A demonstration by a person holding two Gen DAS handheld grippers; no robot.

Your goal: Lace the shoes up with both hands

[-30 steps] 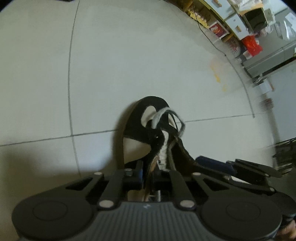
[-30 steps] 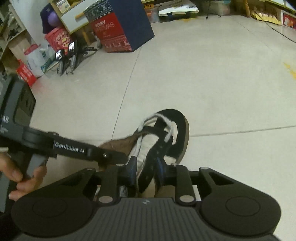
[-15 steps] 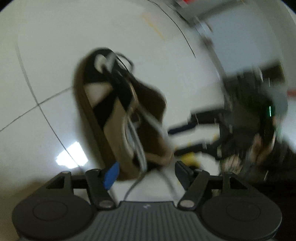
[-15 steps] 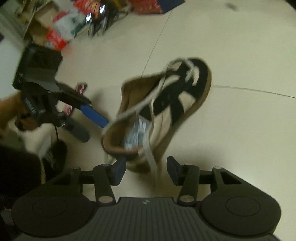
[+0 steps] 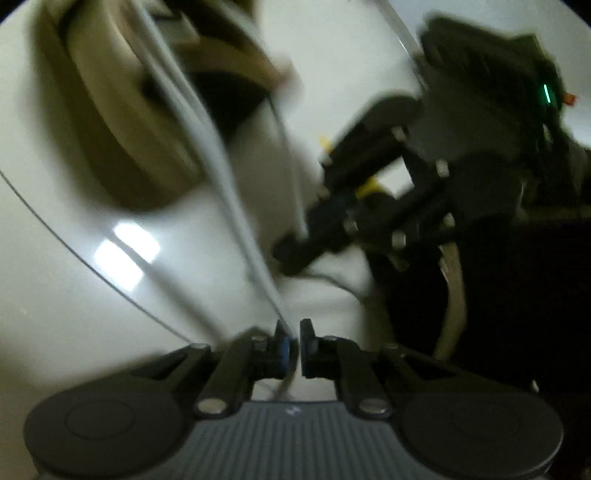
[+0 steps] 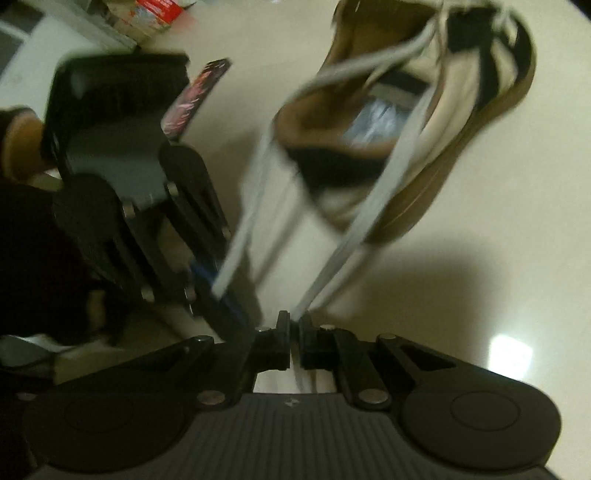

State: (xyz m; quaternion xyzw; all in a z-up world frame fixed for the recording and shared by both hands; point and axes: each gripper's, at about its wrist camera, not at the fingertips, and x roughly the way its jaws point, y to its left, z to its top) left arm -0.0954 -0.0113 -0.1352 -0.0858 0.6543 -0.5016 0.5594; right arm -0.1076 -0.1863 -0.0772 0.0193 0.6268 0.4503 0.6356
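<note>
Left claw (image 5: 294,338) closing on a white lace (image 5: 236,206), right claw (image 6: 294,334) clamped on the other lace (image 6: 369,218)

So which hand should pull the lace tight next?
Probably either; the right looks slightly better placed. The right gripper pinches a lace running straight to the shoe; the left gripper grips its lace too.

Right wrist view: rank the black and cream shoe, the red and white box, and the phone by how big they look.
1. Black and cream shoe
2. Phone with the lit pink screen
3. Red and white box, though it lies farther away and the frame edge crops it.
</note>
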